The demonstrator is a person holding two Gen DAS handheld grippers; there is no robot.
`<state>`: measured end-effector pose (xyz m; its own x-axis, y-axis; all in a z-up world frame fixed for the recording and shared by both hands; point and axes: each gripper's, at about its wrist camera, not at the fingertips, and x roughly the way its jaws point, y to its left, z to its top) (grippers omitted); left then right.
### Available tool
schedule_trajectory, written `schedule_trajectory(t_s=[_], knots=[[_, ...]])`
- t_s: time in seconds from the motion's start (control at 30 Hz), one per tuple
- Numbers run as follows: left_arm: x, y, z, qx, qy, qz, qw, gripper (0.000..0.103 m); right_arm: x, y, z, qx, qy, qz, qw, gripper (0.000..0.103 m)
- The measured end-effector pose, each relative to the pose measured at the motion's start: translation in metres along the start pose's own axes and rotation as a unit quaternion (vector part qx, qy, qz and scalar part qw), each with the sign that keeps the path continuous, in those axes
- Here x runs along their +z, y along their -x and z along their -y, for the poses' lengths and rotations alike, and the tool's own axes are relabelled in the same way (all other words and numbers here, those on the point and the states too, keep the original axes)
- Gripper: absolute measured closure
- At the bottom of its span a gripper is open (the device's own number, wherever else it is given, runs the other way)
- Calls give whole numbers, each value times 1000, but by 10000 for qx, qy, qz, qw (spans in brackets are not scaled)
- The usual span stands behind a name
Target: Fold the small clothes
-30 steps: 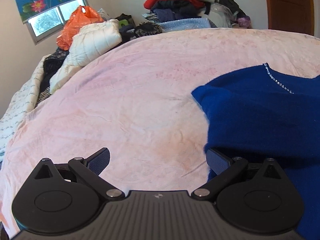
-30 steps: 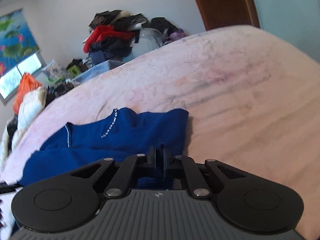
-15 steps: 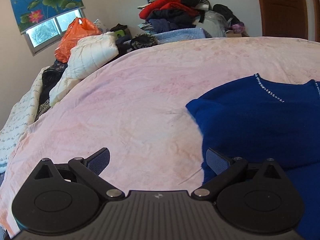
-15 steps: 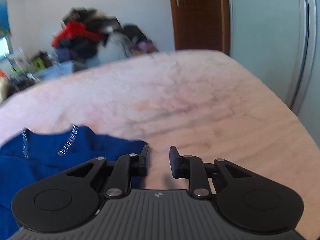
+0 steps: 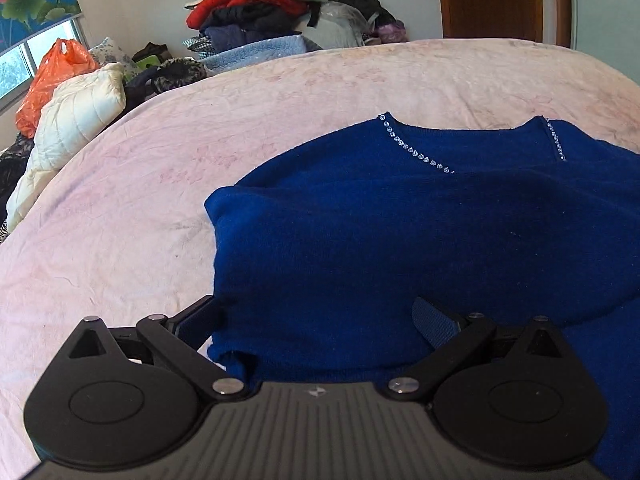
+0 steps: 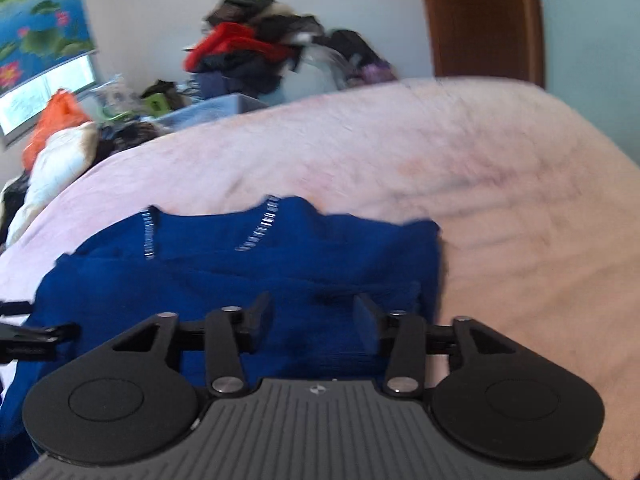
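Both tools have moved in over the blue sweater (image 5: 400,240) since a second ago; right tool (image 6: 316,316) has let go and now gapes partway, holding nothing. Left tool (image 5: 316,318) wide open, empty, straddling the sweater's near left edge. Sweater lies partly folded on the pink bed (image 5: 160,160), neckline far.

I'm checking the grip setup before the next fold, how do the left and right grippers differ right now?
The left gripper is spread wide, one finger at the blue sweater's left edge; the right gripper is spread less, both fingers over the sweater near its right side. Both are open, holding nothing.
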<state>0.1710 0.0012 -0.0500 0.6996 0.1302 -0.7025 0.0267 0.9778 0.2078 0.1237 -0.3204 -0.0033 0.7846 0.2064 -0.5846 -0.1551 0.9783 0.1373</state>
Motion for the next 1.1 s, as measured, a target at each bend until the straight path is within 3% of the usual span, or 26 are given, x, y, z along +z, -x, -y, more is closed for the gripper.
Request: schedule_trajectory(t_s=[0.03, 0.13, 0.17, 0.3, 0.4, 0.8, 0.87, 0.93, 0.97, 1.1], knots=[[-1, -1, 0, 14, 11, -22, 10000, 0, -4, 1, -6, 69, 212, -38, 9997, 34], [-1, 1, -3, -18, 106, -76, 9999, 0, -9, -5, -14, 73, 397, -243, 9989, 34], [-1, 2, -4, -15, 106, -85, 9999, 0, -14, -13, -13, -238, 355, -442, 9981, 35], [-4, 4, -6, 10, 126, -103, 9999, 0, -18, -2, -25, -167, 336, -270, 9989, 32], [-6, 5, -8, -7, 227, -124, 9997, 0, -24, -4, -32, -157, 535, -312, 9980, 21], [-15, 17, -7, -58, 314, -169, 9993, 0, -38, -6, -39, -332, 393, -382, 9979, 18], [-18, 18, -6, -91, 331, -202, 9992, 0, -40, -5, -43, -392, 410, -387, 9976, 15], [-22, 19, -5, -115, 344, -228, 9991, 0, -45, -6, -45, -376, 337, -418, 9978, 0], [-24, 20, -4, -126, 352, -246, 9990, 0, -48, -6, -46, -361, 312, -418, 9980, 0], [-29, 22, -3, -132, 439, -228, 9987, 0, -60, -8, -60, -699, 725, -284, 9945, 0]])
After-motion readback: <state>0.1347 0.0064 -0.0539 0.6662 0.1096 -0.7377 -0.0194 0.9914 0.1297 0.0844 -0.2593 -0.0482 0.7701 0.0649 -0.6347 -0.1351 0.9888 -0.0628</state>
